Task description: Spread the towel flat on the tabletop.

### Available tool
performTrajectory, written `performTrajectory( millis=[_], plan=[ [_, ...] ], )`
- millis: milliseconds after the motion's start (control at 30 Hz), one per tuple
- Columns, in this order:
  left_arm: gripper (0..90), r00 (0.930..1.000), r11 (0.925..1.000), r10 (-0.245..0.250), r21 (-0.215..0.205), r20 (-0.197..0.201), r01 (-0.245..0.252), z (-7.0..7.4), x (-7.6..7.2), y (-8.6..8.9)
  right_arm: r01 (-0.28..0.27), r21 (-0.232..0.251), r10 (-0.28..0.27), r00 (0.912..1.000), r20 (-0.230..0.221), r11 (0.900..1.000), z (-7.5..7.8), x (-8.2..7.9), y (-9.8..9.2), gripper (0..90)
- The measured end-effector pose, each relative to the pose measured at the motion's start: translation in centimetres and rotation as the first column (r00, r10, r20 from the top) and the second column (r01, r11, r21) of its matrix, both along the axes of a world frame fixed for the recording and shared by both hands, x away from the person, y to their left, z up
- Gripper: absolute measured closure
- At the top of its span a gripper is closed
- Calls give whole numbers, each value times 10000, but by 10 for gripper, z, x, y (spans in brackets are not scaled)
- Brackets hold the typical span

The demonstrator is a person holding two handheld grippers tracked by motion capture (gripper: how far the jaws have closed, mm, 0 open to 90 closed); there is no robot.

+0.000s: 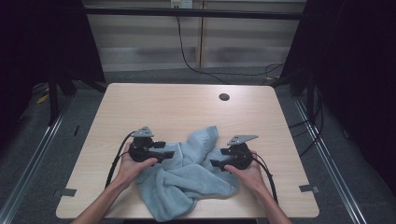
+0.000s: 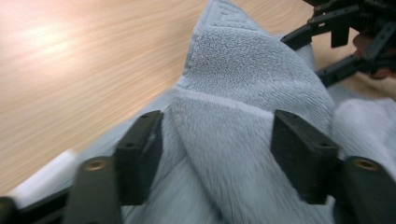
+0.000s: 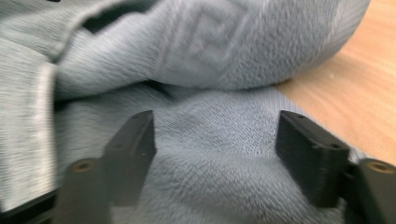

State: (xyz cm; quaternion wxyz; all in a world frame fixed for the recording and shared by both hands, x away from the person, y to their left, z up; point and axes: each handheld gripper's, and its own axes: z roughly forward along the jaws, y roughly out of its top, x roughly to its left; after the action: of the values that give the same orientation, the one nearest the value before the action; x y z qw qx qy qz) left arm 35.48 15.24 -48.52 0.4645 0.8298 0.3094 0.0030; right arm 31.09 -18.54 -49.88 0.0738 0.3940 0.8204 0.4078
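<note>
While the crumpled grey towel (image 1: pixel 187 175) lies bunched on the near half of the wooden surface (image 1: pixel 154 107), we see the left gripper (image 1: pixel 169 154) and right gripper (image 1: pixel 215 163) over its opposite sides, both with jaws spread, towel between them, pinching nothing.

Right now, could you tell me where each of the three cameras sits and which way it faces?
High view: fixed above the person's side, looking forward and down on the table; both forearms, the left gripper and right gripper flank the crumpled blue towel.
Left gripper view: rides the left gripper, looking across the towel; its open jaws frame a fold, the right gripper beyond.
Right gripper view: rides the right gripper, close over the towel, jaws open.
All views share the towel and table.
</note>
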Motion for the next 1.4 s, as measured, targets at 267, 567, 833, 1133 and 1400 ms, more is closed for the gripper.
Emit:
performTrajectory(
  millis=[267,567,833,1133,1400],
  plan=[
    [278,9989,9958,-467,784,-91,472,-17,-11,-13,-190,-897,250,9975,658,9958,-10,-11,20,169],
    [576,9896,9822,-1266,1485,689,1153,-15,-29,-22,-212,-1153,340,9933,1103,9931,-9,-21,27,531],
    [755,9917,9939,-1075,303,706,1056,-3,-26,-7,-439,-1001,505,9967,642,9940,-4,-18,26,763],
    [781,9929,9854,-630,-1516,1008,779,28,-26,19,98,-512,-43,9943,1067,9986,19,-15,13,774],
    [801,9918,9797,124,-2000,1272,134,43,-21,39,1099,53,-1097,9861,1250,9939,34,-13,-18,776]
  ],
)
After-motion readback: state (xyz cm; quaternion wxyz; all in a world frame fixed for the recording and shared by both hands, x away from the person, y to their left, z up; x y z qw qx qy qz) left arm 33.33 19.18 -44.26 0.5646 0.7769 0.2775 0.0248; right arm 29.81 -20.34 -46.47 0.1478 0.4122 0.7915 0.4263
